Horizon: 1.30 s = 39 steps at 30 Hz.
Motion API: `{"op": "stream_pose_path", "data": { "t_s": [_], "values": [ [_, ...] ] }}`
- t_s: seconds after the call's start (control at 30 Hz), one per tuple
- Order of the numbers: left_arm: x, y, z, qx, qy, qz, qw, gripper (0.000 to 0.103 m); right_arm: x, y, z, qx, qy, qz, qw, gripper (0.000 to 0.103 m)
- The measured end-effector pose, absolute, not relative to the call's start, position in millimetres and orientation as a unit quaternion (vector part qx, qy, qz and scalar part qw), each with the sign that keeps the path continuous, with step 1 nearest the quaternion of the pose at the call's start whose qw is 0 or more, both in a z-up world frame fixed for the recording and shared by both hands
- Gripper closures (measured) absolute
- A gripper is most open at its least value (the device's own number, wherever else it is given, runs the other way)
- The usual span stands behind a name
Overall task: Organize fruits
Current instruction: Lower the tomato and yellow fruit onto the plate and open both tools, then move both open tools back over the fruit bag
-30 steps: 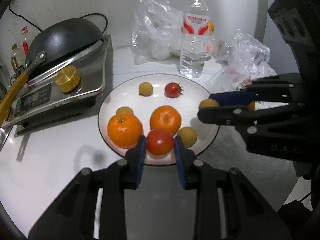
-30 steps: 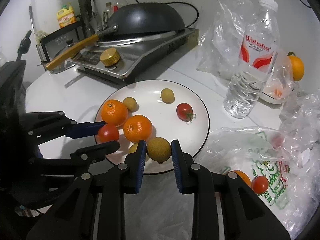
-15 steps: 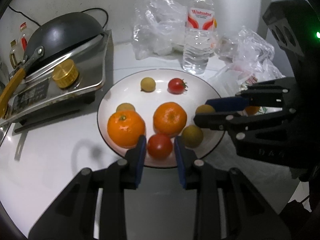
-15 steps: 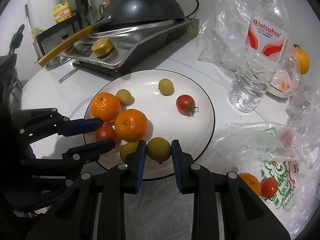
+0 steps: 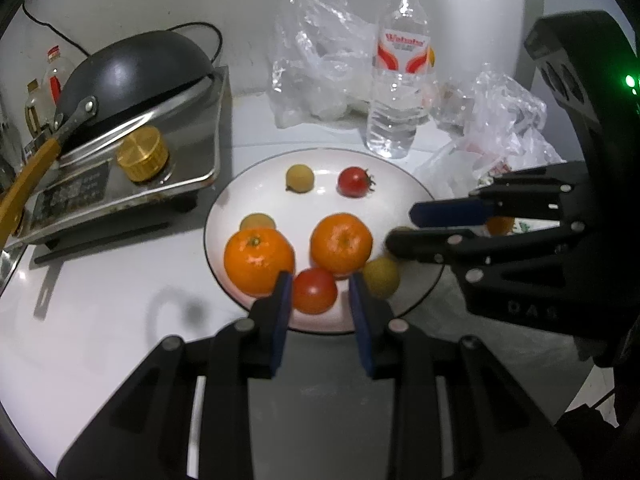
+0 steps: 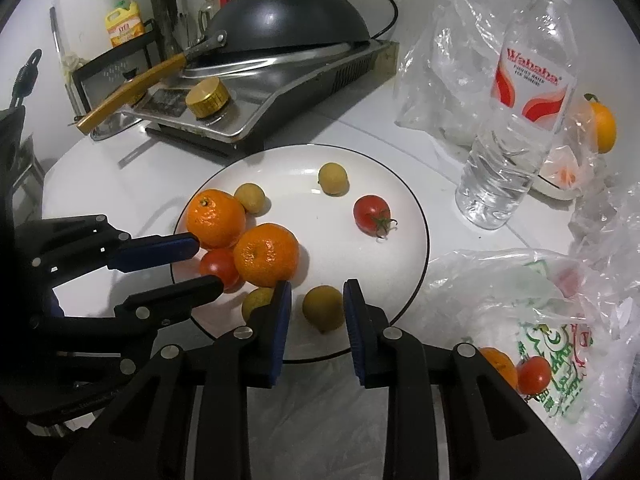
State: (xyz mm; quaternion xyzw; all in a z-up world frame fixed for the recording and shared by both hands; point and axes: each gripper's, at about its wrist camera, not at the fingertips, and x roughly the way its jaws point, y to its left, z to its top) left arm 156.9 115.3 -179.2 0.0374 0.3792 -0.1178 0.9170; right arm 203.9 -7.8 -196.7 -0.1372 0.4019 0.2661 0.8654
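Note:
A white plate [image 5: 264,168] [image 6: 400,184] holds two oranges [image 5: 258,260] [image 6: 266,254], two tomatoes and several small yellow-green fruits. My left gripper [image 5: 318,292] is open, its pads apart on either side of a red tomato [image 5: 314,290] that lies on the plate's near edge. My right gripper [image 6: 316,308] is open, with a small yellow-green fruit [image 6: 323,307] lying on the plate between its pads. The right gripper also shows in the left wrist view [image 5: 408,226]. The left gripper also shows in the right wrist view [image 6: 204,264].
A stove with a black wok [image 5: 132,68] stands left of the plate. A water bottle [image 6: 516,120] stands behind it. Plastic bags [image 6: 520,300] at the right hold an orange [image 6: 498,366] and a tomato [image 6: 534,374]. Another orange [image 6: 604,126] lies behind the bottle.
Both grippers have opened. The tomato and the small yellow-green fruit, held a second ago, now lie on the plate between the pads.

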Motion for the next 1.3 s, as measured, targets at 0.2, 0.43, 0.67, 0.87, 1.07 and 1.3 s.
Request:
{"op": "stream_pose_path", "data": {
  "t_s": [0.2, 0.43, 0.67, 0.87, 1.07, 1.3],
  "values": [
    [149.4, 111.6, -171.2, 0.039, 0.371, -0.117, 0.920, 0.073, 192.1, -14.0, -184.4, -0.135, 0.389, 0.265, 0.872, 0.074],
    [138.6, 104.3, -158.8, 0.042, 0.358, -0.115, 0.926, 0.072, 176.6, -25.7, -169.0, -0.130, 0.376, 0.262, 0.879, 0.074],
    [128.3, 91.7, -148.0, 0.044, 0.345, -0.113, 0.931, 0.071, 161.7, -40.4, -160.0, -0.127, 0.363, 0.259, 0.886, 0.074],
    [122.2, 75.3, -143.2, 0.045, 0.338, -0.125, 0.932, 0.070, 153.7, -61.1, -155.0, -0.122, 0.358, 0.246, 0.892, 0.074],
    [118.0, 57.2, -136.1, 0.052, 0.332, -0.133, 0.932, 0.068, 145.6, -84.5, -149.1, -0.113, 0.351, 0.231, 0.900, 0.073],
    [114.4, 34.2, -133.4, 0.065, 0.332, -0.145, 0.930, 0.064, 138.2, -112.9, -147.5, -0.097, 0.349, 0.216, 0.907, 0.073]
  ]
}}
